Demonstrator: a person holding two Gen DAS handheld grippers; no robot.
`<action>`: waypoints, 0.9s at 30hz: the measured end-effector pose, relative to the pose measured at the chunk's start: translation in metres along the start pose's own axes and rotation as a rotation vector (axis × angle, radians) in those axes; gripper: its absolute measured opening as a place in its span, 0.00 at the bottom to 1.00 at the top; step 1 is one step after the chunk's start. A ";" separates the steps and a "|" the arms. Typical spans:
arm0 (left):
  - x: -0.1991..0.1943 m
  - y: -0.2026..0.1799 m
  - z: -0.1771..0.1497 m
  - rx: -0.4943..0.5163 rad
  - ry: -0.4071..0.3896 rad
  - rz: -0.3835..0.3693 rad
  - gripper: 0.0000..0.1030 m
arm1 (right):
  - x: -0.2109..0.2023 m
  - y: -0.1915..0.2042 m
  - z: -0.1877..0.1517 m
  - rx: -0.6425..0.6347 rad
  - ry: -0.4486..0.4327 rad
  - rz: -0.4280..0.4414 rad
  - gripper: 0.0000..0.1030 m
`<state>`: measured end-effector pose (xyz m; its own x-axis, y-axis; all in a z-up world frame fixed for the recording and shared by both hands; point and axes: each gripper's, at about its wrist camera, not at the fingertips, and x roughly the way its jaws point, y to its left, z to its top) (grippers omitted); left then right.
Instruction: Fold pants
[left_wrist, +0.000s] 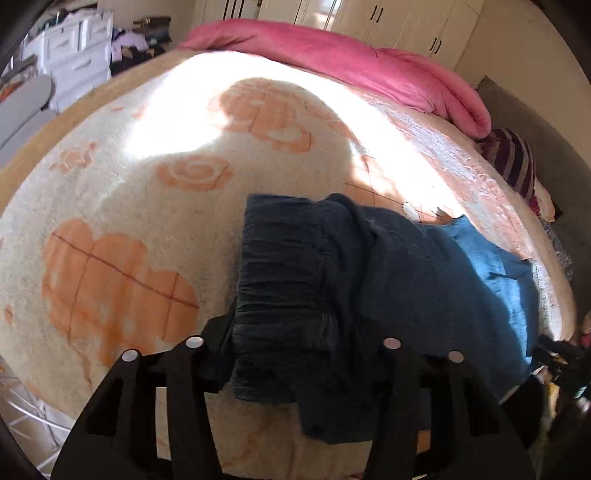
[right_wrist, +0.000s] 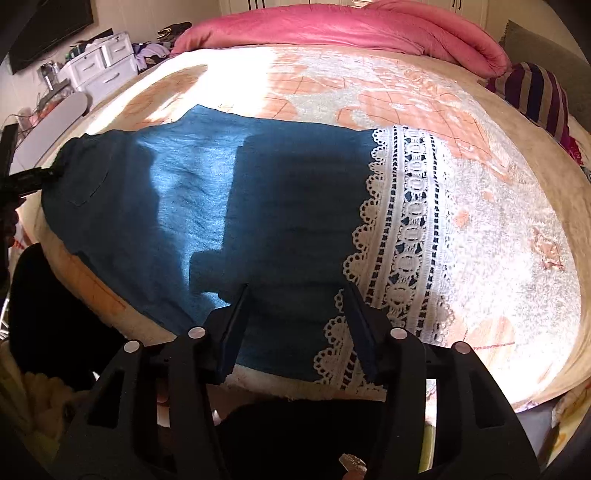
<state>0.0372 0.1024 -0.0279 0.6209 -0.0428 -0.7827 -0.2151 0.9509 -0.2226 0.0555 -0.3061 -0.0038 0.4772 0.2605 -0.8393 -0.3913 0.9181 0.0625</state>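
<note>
Blue pants (right_wrist: 207, 192) spread flat along the near edge of the bed (right_wrist: 498, 229), waistband toward the left end, white lace hem (right_wrist: 402, 236) toward the right; half in sun, half under the shadow of the tools.

Left claw (left_wrist: 295, 354) down at the waistband (left_wrist: 280, 266), the gathered dark cloth bunched over and between its fingers; tips hidden under the fabric, so cannot tell whether clamped on it or merely resting beneath; seen from the right wrist as a dark tool (right_wrist: 29, 177) touching the waist corner.

Right claw (right_wrist: 299, 328) hovering just above the leg near the lace, fingers (right_wrist: 232, 332) spread moderately wide with blue cloth visible between them, nothing gripped.

Judging by the drape and soft creases: thin, light woven cloth, limp rather than stiff, likely to sag and slide on the fluffy blanket (left_wrist: 122, 206) instead of holding a crease; elastic waist thicker and bulkier, an easy pinch; lace trim openwork and delicate, liable to snag on a fingertip, better taken on the solid blue just inside it.

Sensible holds for a fold: waistband edge at the left, hem-side corner at the near edge on the right, pinching both layers together so the lower one does not trail.

Pink quilt (right_wrist: 351, 26) heaped along the far edge, striped pillow (right_wrist: 535, 99) at the far right corner, well apart from the work.
</note>
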 end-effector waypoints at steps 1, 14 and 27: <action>-0.003 0.002 0.001 0.000 -0.011 -0.006 0.43 | 0.000 0.000 0.000 0.003 0.001 0.002 0.43; -0.074 -0.013 0.026 0.132 -0.221 0.135 0.77 | -0.011 -0.004 0.007 0.032 -0.059 0.033 0.49; 0.019 -0.141 0.069 0.261 -0.024 -0.276 0.82 | 0.001 -0.111 0.090 0.348 -0.157 0.090 0.53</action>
<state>0.1312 -0.0118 0.0283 0.6466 -0.3042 -0.6995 0.1604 0.9508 -0.2651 0.1700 -0.3804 0.0370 0.5780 0.3624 -0.7312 -0.1595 0.9289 0.3343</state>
